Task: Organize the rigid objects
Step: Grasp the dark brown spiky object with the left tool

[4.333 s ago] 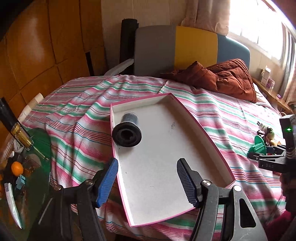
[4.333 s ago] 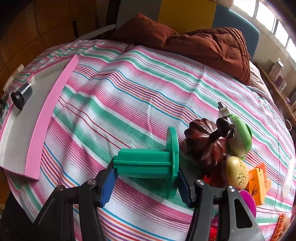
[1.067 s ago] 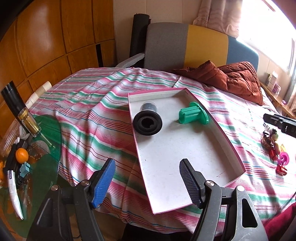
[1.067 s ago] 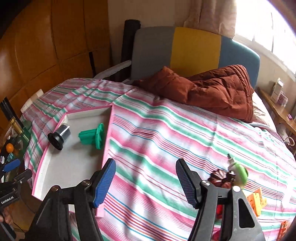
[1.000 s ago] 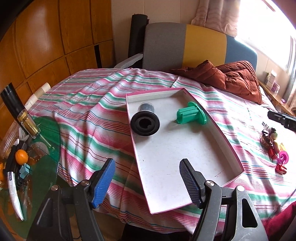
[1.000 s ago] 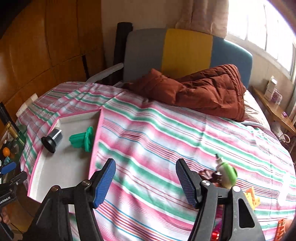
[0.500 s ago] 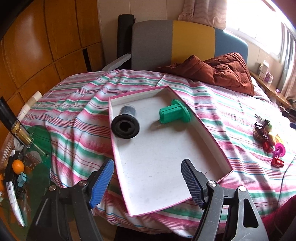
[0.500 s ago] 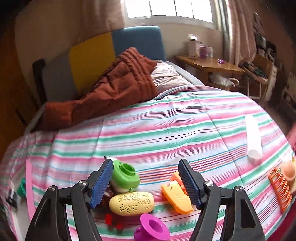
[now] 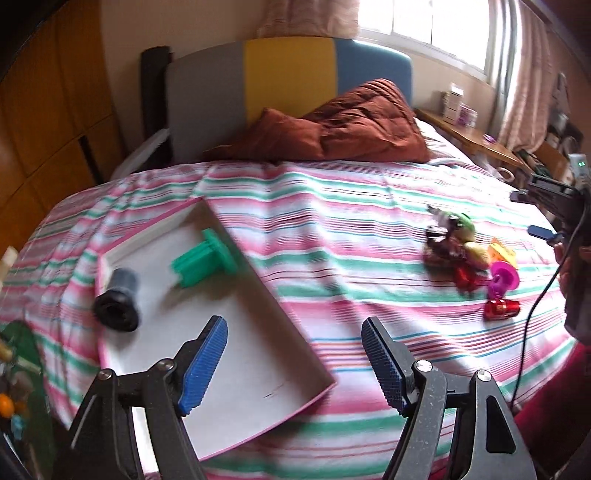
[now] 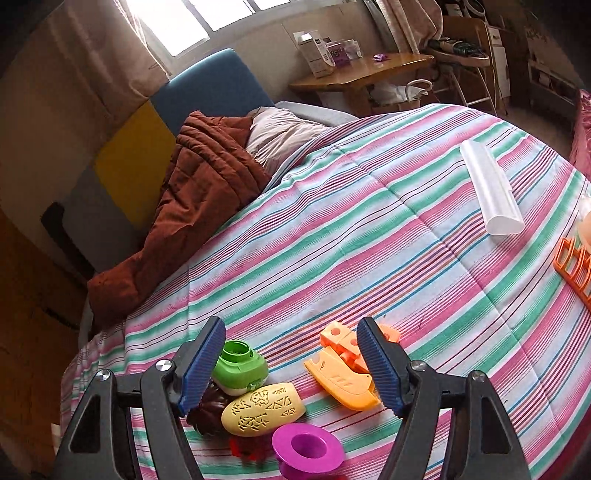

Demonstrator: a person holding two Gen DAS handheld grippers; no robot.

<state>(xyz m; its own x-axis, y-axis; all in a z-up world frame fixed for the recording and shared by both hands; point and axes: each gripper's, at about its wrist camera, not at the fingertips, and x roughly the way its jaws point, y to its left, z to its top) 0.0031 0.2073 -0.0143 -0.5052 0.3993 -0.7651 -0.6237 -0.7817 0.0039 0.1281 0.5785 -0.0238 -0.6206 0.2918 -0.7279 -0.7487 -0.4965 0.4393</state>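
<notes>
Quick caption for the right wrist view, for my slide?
Open right gripper hovers over scattered plastic toys on the striped bedspread: green cap, yellow oval piece, magenta spool.

Daylight from window [image 9: 424,33], glass blown out. Left view motion-blurred, tray [image 9: 207,413] edges smeared; right view sharp. Fisheye bends bed [image 10: 369,229] edges; dark vignette corners.

The left gripper [image 9: 294,360] and right gripper [image 10: 291,363] both hang with jaws spread wide, gripping nothing.
</notes>
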